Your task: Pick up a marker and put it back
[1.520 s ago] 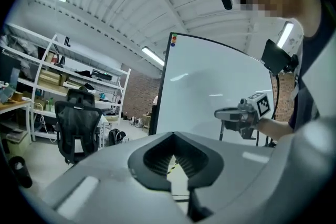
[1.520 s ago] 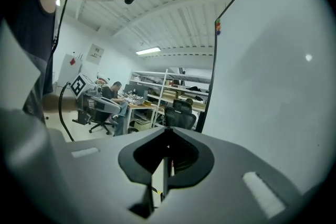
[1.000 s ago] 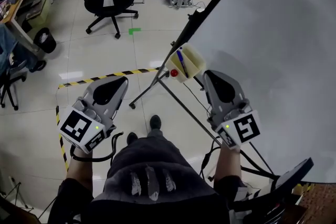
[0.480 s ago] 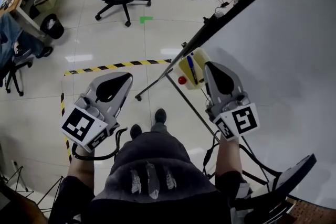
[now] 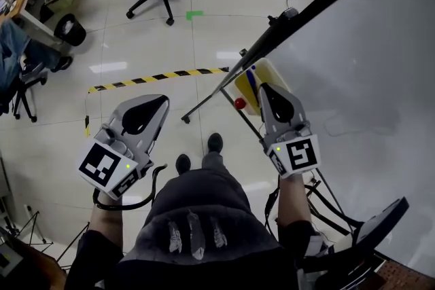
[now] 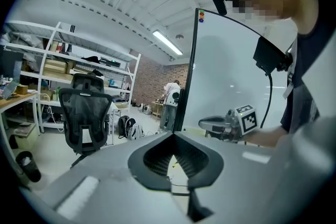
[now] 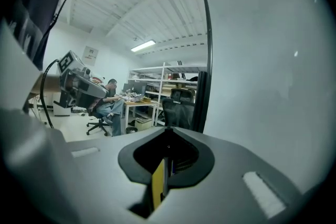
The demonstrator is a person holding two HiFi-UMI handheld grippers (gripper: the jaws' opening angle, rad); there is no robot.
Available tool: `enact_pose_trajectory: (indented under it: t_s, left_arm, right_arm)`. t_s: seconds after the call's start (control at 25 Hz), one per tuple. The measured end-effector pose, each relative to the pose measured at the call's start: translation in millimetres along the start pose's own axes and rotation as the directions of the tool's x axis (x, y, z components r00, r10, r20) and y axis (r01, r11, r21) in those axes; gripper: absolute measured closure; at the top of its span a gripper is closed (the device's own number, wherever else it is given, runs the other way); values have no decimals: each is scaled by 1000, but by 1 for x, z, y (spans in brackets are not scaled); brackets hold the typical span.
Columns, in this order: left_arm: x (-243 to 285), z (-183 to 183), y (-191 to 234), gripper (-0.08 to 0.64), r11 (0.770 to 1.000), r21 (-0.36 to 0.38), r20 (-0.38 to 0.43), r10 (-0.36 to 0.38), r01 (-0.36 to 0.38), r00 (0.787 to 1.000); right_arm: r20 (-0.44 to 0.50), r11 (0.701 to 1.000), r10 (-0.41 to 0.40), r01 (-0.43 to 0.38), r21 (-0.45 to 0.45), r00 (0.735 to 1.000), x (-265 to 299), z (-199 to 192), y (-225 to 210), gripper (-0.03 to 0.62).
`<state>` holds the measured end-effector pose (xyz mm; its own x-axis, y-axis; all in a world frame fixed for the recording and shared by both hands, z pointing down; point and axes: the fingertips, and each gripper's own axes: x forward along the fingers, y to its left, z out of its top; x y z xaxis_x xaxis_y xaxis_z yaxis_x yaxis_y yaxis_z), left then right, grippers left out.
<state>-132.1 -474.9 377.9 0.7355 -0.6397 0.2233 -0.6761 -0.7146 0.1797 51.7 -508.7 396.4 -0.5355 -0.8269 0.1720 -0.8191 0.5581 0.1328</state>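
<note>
A blue marker (image 5: 251, 77) lies in a yellow plastic tray (image 5: 268, 70) that hangs at the lower edge of a large white whiteboard (image 5: 367, 44), its length running from near to far. The right hand-held gripper (image 5: 269, 87) has its tip over the tray's near right part, so the marker sits just beside the tip, a little to its left and farther off. It is not gripped. In the right gripper view the jaws of this hand-held gripper (image 7: 168, 132) are pressed together with no marker held in them. A small red round thing (image 5: 239, 104) sits at the tray's near left corner. The left hand-held gripper (image 5: 153, 102) hangs well apart from the tray, to the left, above the pale tiled floor (image 5: 149, 51). In its own view (image 6: 173, 135) its jaws meet at the tips and hold nothing.
</note>
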Motion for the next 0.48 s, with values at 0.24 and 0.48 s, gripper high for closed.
enact_pose_trajectory:
  t_s: [0.24,0.48]
  left_arm:
    - [5,-11,-3,554,1000,1,-36,-12,12,999]
    - [3,-10,-9,554,1000,7,-38,-18,19,999]
  right_arm:
    - [41,1000,-6,6,19,999,-3,0,-1,577]
    - [45,999,-26,25,33,999,-14,-1,-1,566]
